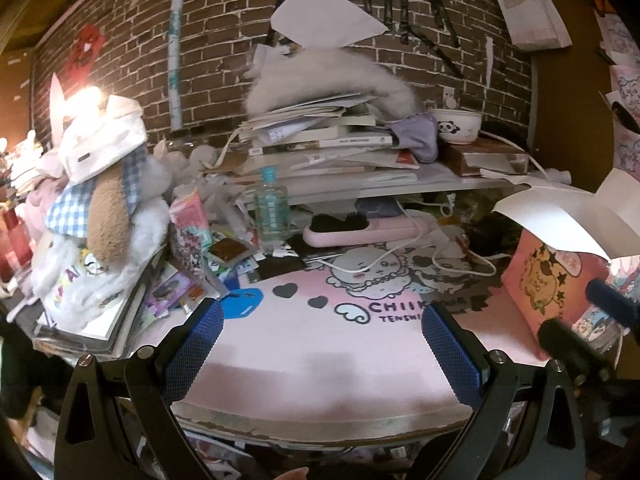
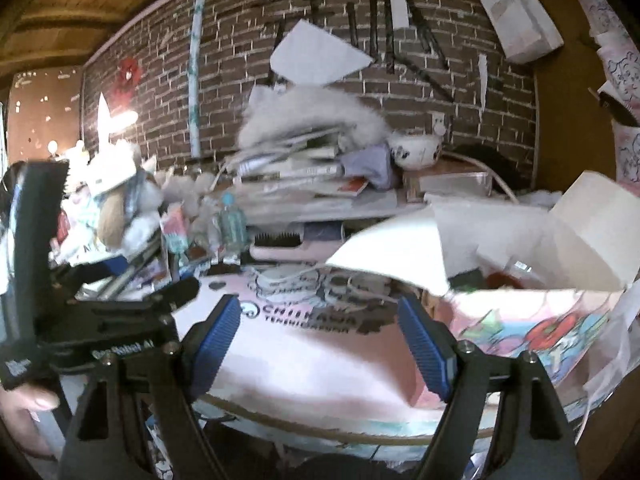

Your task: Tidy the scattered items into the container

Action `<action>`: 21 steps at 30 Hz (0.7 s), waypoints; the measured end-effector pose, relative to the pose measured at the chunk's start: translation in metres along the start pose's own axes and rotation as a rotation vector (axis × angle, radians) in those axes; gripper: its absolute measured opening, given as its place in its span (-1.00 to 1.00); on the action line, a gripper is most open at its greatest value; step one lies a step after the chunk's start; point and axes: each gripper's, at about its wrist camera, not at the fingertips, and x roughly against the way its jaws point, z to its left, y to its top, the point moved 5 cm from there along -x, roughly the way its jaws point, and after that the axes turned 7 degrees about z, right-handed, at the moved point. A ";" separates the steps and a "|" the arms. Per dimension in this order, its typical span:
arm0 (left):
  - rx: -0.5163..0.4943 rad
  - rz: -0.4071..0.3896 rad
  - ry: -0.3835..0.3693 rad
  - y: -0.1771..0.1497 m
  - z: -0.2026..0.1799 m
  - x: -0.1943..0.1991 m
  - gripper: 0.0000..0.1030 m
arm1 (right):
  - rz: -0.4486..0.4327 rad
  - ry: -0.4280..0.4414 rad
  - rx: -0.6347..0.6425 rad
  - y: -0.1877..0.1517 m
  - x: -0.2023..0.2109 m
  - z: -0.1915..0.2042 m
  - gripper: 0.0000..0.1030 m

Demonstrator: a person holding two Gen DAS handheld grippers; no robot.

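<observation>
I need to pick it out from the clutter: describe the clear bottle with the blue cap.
The bottle is clear, pale blue-green plastic with a light blue screw cap and a printed label. It stands upright at the back of the pink mat, left of the pink hairbrush, with packets and papers crowding its base. Neither tool touches it.

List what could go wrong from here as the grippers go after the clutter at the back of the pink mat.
1. The book stack is crooked, with a fluffy grey item and a panda bowl perched beside it; a nudge could bring them down.
2. The water bottle stands upright amid loose packets and may tip.
3. The white cable trails by the pink hairbrush; lifting the brush might drag it. Both the left gripper and right gripper are open and empty.
</observation>
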 end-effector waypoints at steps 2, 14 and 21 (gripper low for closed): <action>0.002 0.000 0.010 -0.001 0.002 -0.001 0.93 | 0.026 -0.010 -0.009 -0.005 -0.009 0.001 0.60; 0.007 0.025 0.048 -0.007 0.009 -0.008 0.93 | 0.108 -0.085 -0.022 -0.021 -0.043 -0.005 0.66; 0.016 0.046 0.038 -0.010 0.011 -0.013 0.93 | 0.122 -0.117 -0.022 -0.023 -0.049 -0.007 0.81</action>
